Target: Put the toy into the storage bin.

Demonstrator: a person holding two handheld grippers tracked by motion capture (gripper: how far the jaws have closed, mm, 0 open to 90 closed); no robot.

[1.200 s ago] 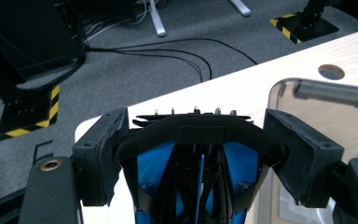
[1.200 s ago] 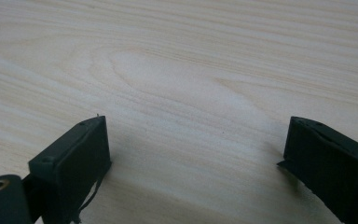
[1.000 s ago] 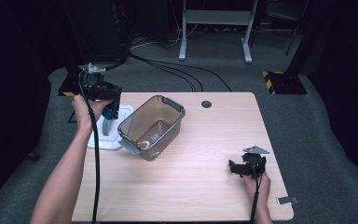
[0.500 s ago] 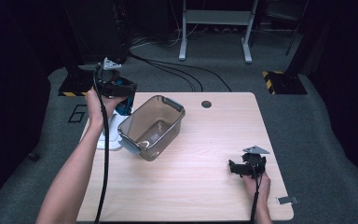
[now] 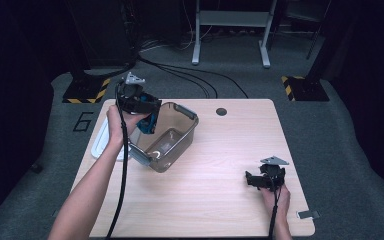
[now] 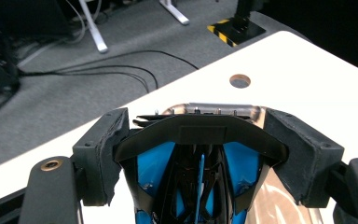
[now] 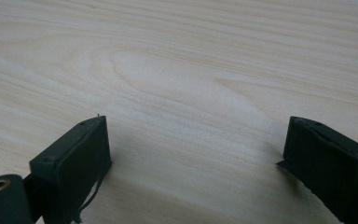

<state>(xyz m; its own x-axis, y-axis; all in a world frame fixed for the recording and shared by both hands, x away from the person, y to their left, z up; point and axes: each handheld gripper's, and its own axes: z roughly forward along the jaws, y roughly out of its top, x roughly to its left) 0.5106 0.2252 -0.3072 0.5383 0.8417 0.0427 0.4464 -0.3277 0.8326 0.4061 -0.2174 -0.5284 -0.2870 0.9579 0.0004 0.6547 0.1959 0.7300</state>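
Over the near rim of the clear bin (image 5: 172,135), the left gripper (image 5: 147,117), fingers clamped on the blue-and-black tool (image 6: 193,179), has come across from the white lid (image 5: 101,141), ready to drop it in, while the right gripper (image 5: 254,180) rests wide open on the bench (image 5: 220,210).

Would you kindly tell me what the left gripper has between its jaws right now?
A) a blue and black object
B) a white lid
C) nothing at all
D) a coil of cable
A: in the left gripper view the left gripper has both jaws pressed on the sides of a blue and black object, held over the clear bin.
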